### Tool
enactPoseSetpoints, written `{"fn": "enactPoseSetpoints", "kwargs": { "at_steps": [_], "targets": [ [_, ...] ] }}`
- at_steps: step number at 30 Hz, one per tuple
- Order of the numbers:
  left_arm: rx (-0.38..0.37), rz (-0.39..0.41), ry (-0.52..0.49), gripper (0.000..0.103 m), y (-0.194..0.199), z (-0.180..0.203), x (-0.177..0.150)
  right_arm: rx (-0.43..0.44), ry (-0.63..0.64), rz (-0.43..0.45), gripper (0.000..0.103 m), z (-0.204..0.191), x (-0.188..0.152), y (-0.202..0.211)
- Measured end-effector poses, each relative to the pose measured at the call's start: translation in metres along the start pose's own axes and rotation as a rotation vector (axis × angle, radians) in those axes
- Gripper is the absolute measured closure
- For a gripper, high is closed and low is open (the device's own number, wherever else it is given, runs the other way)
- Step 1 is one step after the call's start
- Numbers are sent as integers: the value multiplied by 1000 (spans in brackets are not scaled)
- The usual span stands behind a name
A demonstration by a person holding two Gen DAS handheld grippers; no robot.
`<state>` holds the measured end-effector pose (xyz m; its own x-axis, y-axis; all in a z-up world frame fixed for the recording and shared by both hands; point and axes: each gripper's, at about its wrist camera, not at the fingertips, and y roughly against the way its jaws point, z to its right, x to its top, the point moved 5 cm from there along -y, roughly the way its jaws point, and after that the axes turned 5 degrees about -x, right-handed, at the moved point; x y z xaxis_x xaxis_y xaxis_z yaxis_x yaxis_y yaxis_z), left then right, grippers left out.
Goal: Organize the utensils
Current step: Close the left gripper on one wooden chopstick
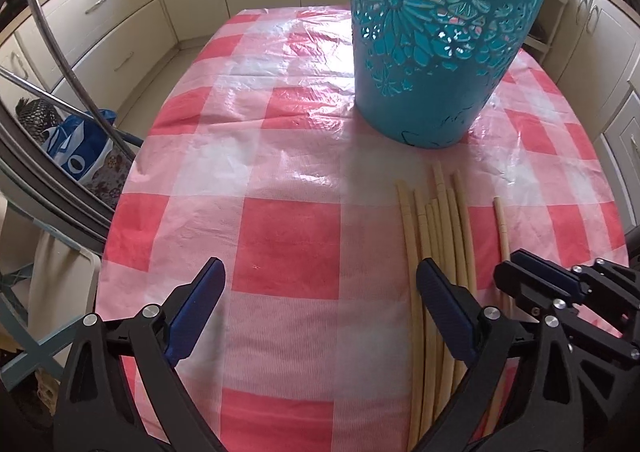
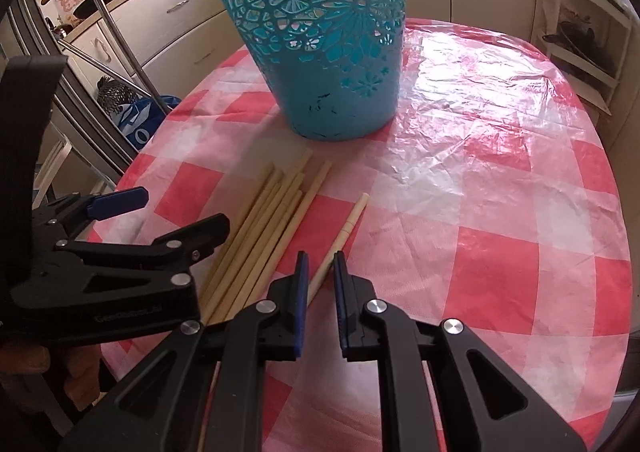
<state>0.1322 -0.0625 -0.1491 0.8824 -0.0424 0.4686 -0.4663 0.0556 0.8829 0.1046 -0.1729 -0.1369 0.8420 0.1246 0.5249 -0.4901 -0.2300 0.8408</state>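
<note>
Left wrist view: the left hand-held gripper (image 1: 320,284) is hanging over the worktop (image 1: 288,244), which is wearing a red-and-white checked plastic cloth. Its jaws are standing wide apart with nothing between the blue pads; the right-side pad is sitting just above the edge of a bundle of pale wooden chopsticks (image 1: 440,219) lying side by side on the cloth. One single chopstick (image 1: 501,223) is lying apart from the bundle, to its right. Beyond them a teal plastic basket (image 1: 436,39) with cut-out flower patterns is standing upright on the worktop, near the tips of the sticks. The right hand-held gripper (image 1: 520,280) is showing at the right edge, over the single chopstick.

Right wrist view: the right hand-held gripper (image 2: 320,264) is pointing down at the worktop (image 2: 500,211) with its jaws drawn nearly together, leaving a narrow slot. The single chopstick (image 2: 348,228) is running into that slot from the upper right; whether the pads are actually pressing on it I cannot tell. The bundle of chopsticks (image 2: 264,228) is lying just to its left, and the left hand-held gripper (image 2: 176,211) is reaching in over it with jaws apart. The teal plastic basket (image 2: 320,43) is standing behind the sticks.
</note>
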Motion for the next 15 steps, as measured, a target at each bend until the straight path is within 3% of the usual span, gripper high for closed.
{"fn": "enactPoseSetpoints", "kwargs": {
  "at_steps": [6,13,15],
  "targets": [
    [11,26,-10,11,-3,5,5,-17,12,-3,90,0,-3,3],
    [4,28,-39,25,-5,12,5,-32,21,-7,90,2,-4,4],
    [-16,29,-43,34,-4,12,4,-27,28,-6,90,1,-4,4]
  ]
}}
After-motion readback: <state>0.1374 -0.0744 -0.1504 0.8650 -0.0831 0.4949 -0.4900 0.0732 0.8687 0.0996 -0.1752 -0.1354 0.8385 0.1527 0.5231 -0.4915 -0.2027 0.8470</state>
